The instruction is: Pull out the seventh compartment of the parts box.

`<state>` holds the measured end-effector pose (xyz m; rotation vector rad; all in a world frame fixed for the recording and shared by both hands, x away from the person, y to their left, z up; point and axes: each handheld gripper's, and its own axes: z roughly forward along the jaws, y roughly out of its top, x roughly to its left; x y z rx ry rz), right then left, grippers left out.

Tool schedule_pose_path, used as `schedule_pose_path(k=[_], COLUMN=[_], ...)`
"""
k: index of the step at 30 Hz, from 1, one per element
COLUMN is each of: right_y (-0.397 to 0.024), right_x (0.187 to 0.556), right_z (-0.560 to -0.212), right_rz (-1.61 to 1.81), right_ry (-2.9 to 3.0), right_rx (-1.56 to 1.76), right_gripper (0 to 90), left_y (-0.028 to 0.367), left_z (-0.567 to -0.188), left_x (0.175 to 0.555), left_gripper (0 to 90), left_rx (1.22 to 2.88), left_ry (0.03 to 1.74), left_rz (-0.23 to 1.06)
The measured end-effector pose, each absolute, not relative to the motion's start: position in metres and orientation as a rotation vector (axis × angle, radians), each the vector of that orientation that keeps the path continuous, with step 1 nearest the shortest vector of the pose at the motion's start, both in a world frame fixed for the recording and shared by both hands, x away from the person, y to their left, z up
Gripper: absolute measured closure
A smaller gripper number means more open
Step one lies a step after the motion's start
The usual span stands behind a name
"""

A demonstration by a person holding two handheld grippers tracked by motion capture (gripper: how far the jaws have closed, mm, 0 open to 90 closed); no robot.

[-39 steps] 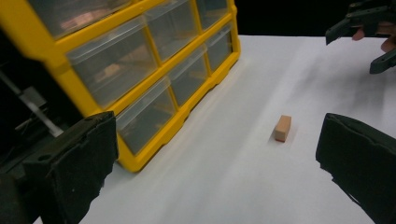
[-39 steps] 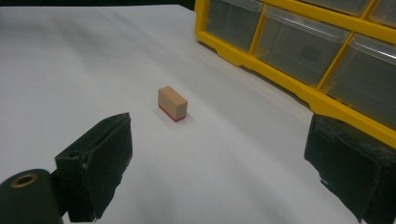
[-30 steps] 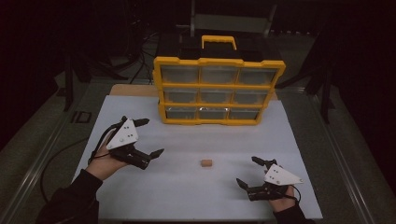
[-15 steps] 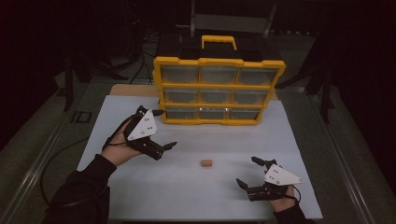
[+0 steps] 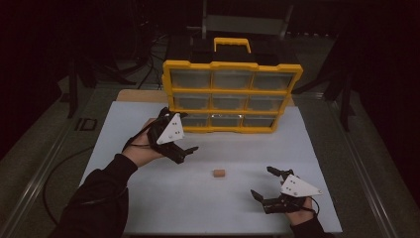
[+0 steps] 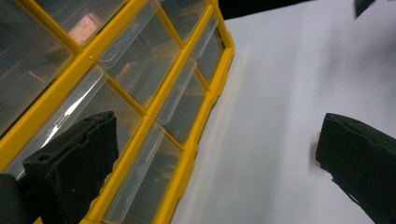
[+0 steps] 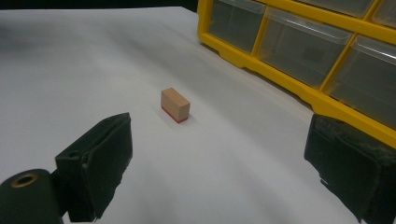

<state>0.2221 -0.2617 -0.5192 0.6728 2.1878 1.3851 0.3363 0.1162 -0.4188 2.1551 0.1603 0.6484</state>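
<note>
Drawers of the yellow organizer [image 5: 232, 96] are sitting right in front of the left tool [image 5: 184, 133], which is hanging released with its jaws spread wide — one jaw lying across the cabinet's lower-left clear drawer [image 6: 70, 116] in the left gripper view, the other over the bare white tabletop [image 5: 148, 198]. A hand [image 5: 143, 146] is holding this tool raised and turned toward the cabinet front. The small wooden block [image 5: 218, 173] is lying on the tabletop apart from both tools, to the right of the left one and nearer the person. The right tool [image 5: 262, 184] is resting low on the tabletop, also released — its jaws are standing wide apart, and the block [image 7: 175, 105] is sitting ahead of them, between their lines, untouched.
</note>
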Motion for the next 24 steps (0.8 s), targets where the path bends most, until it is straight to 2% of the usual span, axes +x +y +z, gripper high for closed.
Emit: schedule_pose_path(k=[18, 24], right_y=[-0.262, -0.263], right_x=[0.222, 0.223], right_z=[-0.519, -0.519], right_rz=[1.392, 1.39], right_ry=[2.186, 2.187], right_rx=[0.675, 0.671], right_gripper=[8.1, 8.1], left_y=[0.088, 0.083], left_z=[-0.43, -0.436], left_x=[0.36, 0.367], left_gripper=[0.0, 0.0], left_rx=[2.189, 2.19], left_ry=[0.071, 0.062], left_rz=[0.768, 0.772])
